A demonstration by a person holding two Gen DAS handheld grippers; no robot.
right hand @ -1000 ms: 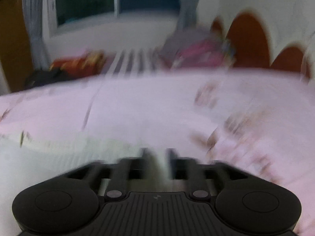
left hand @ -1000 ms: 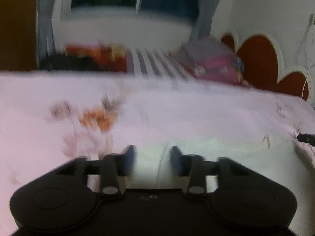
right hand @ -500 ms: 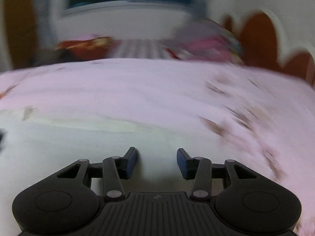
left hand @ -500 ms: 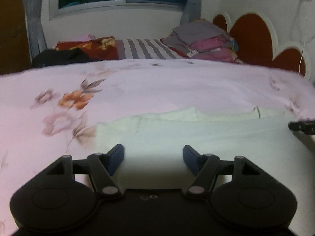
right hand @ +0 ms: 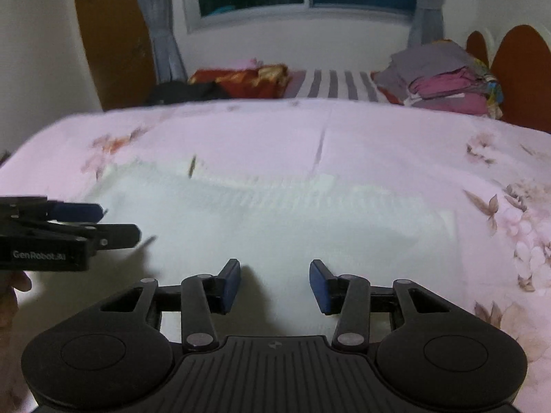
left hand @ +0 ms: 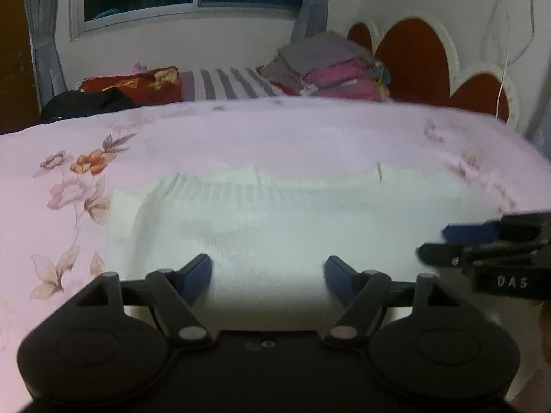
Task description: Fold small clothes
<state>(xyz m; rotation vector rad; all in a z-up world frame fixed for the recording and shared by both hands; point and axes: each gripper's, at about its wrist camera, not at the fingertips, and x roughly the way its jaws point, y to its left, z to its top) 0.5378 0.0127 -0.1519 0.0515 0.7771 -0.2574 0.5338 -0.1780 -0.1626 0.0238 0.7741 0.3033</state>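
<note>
A pale white ribbed garment lies flat on the pink floral bedsheet; it also shows in the right wrist view. My left gripper is open and empty above the garment's near edge, towards its left part. My right gripper is open and empty above the near edge, towards the right part. Each gripper shows in the other's view: the right one at the right edge, the left one at the left edge.
The pink floral sheet covers the bed. At the far side lie a red patterned cushion, a striped pillow, a dark cloth and a stack of folded clothes. A red scalloped headboard stands at the right.
Both grippers opened and let go of the garment, which now lies flat. They have drawn back towards its near edge and each now shows in the other's view.
</note>
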